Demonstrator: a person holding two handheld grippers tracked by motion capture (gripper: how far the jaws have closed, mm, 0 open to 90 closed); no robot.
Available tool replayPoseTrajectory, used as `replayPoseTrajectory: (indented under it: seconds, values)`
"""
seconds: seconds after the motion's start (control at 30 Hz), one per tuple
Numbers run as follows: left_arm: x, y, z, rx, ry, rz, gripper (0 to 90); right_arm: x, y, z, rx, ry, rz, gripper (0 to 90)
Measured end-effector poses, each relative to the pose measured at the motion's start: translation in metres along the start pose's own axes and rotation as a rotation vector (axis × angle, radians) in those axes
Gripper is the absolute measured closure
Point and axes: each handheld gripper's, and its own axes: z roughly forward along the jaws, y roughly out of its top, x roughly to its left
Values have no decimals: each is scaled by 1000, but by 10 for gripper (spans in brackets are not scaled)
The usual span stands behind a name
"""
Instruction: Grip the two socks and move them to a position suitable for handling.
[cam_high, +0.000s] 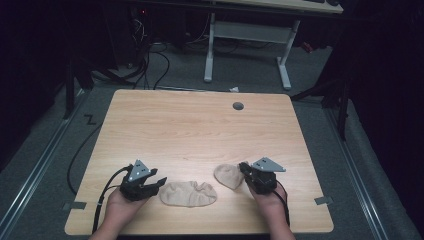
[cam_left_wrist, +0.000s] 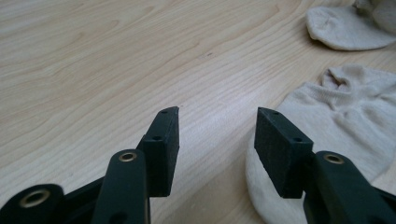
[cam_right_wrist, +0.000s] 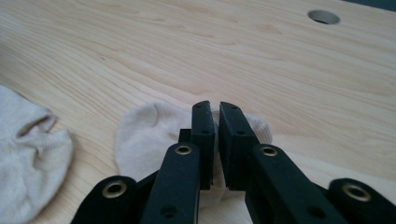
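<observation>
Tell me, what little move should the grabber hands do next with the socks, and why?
Probably the right gripper should lift its beige sock and carry it toward the other beige sock. Its jaws look pinched shut on that sock's fabric, so it seems ready to move. The second sock lies flat on the wooden table beside the left gripper, whose jaws stand open and empty.

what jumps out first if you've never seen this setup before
Two beige socks near the front edge of a pale wooden table: one sock lies flat in the middle, and the other sock sits just to its right. The right gripper has its jaws pinched on that right sock, while the left gripper waits open beside the flat one. A round hole marks the table's far side.
</observation>
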Motion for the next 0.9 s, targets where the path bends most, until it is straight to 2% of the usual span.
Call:
replayPoseTrajectory:
  seconds: [0.17,0.4,0.53,0.63,0.7,0.83,0.9]
  values:
    - [0,7,10,-1,-3,-10,506,-12,-14,-14,13,-38,27,840]
    - [-3,18,22,0,-22,4,506,-28,-36,-35,51,-99,85,801]
    - [-6,20,26,-2,-31,10,506,-28,-37,-44,37,-121,91,787]
    - [-6,21,26,-2,-35,11,506,-25,-38,-41,61,-106,83,788]
    - [-6,21,25,-2,-31,12,506,-24,-39,-35,101,-104,75,804]
    - [-5,19,22,3,-25,14,506,-25,-43,-23,179,-89,82,898]
    - [-4,18,20,0,-21,10,505,-25,-44,-16,207,-79,81,899]
